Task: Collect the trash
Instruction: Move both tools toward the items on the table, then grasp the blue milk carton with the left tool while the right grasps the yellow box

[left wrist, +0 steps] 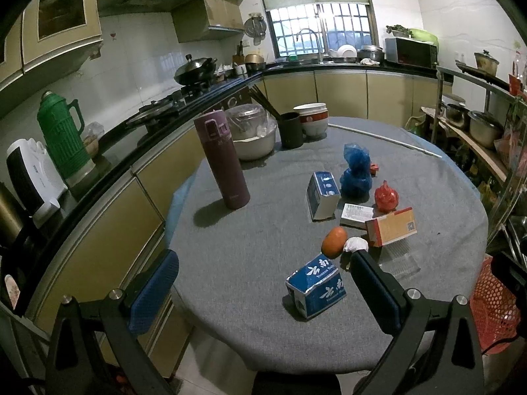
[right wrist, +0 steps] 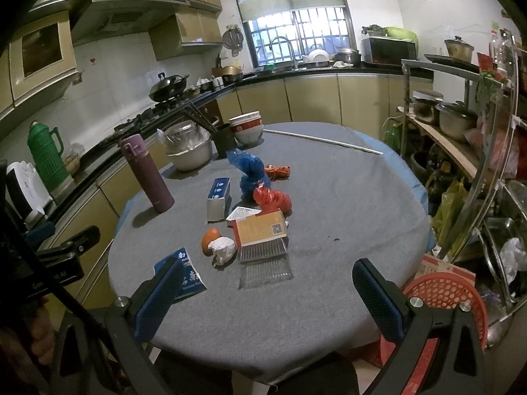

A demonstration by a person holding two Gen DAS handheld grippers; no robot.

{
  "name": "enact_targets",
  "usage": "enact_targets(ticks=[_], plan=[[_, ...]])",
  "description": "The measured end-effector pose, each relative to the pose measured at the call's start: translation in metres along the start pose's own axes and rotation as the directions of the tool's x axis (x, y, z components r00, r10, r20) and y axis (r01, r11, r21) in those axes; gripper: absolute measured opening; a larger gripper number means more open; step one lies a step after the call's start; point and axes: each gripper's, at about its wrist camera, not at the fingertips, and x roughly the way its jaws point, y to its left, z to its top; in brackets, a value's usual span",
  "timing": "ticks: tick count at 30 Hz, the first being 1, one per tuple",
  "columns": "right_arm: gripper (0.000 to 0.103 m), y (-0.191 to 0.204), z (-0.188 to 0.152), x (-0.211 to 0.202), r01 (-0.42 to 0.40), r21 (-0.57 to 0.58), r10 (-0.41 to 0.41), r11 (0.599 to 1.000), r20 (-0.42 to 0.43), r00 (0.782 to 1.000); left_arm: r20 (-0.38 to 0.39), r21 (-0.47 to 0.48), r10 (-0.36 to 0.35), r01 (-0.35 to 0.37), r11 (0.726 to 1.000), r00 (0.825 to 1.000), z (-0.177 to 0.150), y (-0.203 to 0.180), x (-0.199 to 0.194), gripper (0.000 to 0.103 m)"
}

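Observation:
Trash lies on the round grey table (left wrist: 250, 322) (right wrist: 329, 296): a torn blue carton (left wrist: 318, 288) (right wrist: 189, 275), an orange peel (left wrist: 333, 242) (right wrist: 210, 245), a crumpled white tissue (left wrist: 355, 245) (right wrist: 224, 248), an orange box (left wrist: 392, 227) (right wrist: 260, 227), a clear plastic tray (right wrist: 265, 263), a blue-white box (left wrist: 322, 194) (right wrist: 219, 197), a knotted blue bag (left wrist: 355, 174) (right wrist: 250, 174) and a red bag (left wrist: 386, 197) (right wrist: 273, 199). My left gripper (left wrist: 263, 291) is open and empty above the near edge. My right gripper (right wrist: 268, 296) is open and empty.
A purple flask (left wrist: 222, 161) (right wrist: 146, 174), a steel pot (left wrist: 253, 131), a dark cup of chopsticks (left wrist: 291, 130) and stacked bowls (left wrist: 311, 118) stand at the table's far side. A red mesh basket (right wrist: 444, 299) (left wrist: 494, 309) sits on the floor at the right, beside a shelf rack (right wrist: 461, 138).

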Motion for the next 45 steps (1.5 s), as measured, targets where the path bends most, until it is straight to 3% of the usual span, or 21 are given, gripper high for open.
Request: enact_targets(ticks=[3, 7, 13, 19, 27, 31, 38, 40, 41, 43, 45], plan=[[0.103, 0.002, -0.002, 0.003, -0.005, -0.001, 0.005, 1.000, 0.023, 1.000, -0.004, -0.001, -0.003, 0.003, 1.000, 1.000, -0.001, 0.000, 0.003, 0.103], [0.103, 0.002, 0.001, 0.010, 0.004, -0.003, -0.004, 1.000, -0.013, 1.000, -0.024, -0.006, -0.015, 0.015, 1.000, 1.000, -0.004, 0.002, 0.012, 0.103], [0.103, 0.000, 0.011, 0.047, -0.001, -0.003, 0.001, 1.000, -0.065, 0.998, -0.162, -0.076, -0.102, 0.091, 0.993, 0.982, -0.021, 0.014, 0.057, 0.103], [0.103, 0.006, 0.017, 0.112, -0.042, -0.028, 0.037, 0.999, -0.144, 0.989, -0.277, -0.139, -0.183, 0.149, 0.979, 0.943, -0.043, 0.023, 0.103, 0.103], [0.103, 0.013, 0.023, 0.191, -0.055, 0.041, 0.063, 0.998, -0.241, 0.968, -0.314, -0.175, -0.358, 0.317, 0.932, 0.879, -0.050, 0.009, 0.134, 0.103], [0.103, 0.015, 0.026, 0.215, -0.003, -0.002, 0.002, 1.000, -0.267, 0.964, -0.304, -0.167, -0.438, 0.406, 0.899, 0.846, -0.050, 0.000, 0.151, 0.103], [0.103, 0.020, 0.027, 0.242, 0.061, -0.018, -0.064, 0.998, -0.321, 0.945, -0.315, -0.174, -0.492, 0.461, 0.870, 0.811, -0.050, -0.003, 0.183, 0.102], [0.101, 0.015, 0.027, 0.244, 0.044, 0.024, -0.034, 0.999, -0.316, 0.948, -0.323, -0.176, -0.501, 0.469, 0.865, 0.803, -0.052, -0.004, 0.190, 0.093], [0.090, 0.013, 0.026, 0.244, 0.037, 0.036, -0.023, 0.999, -0.321, 0.947, -0.328, -0.179, -0.503, 0.471, 0.864, 0.799, -0.053, -0.005, 0.192, 0.081], [0.090, 0.009, 0.026, 0.244, 0.026, 0.058, -0.006, 0.998, -0.324, 0.946, -0.337, -0.200, -0.542, 0.504, 0.840, 0.770, -0.056, -0.005, 0.197, 0.070], [0.089, 0.007, 0.025, 0.242, 0.017, 0.072, 0.006, 0.997, -0.315, 0.949, -0.328, -0.214, -0.560, 0.518, 0.828, 0.760, -0.056, -0.005, 0.196, 0.066]])
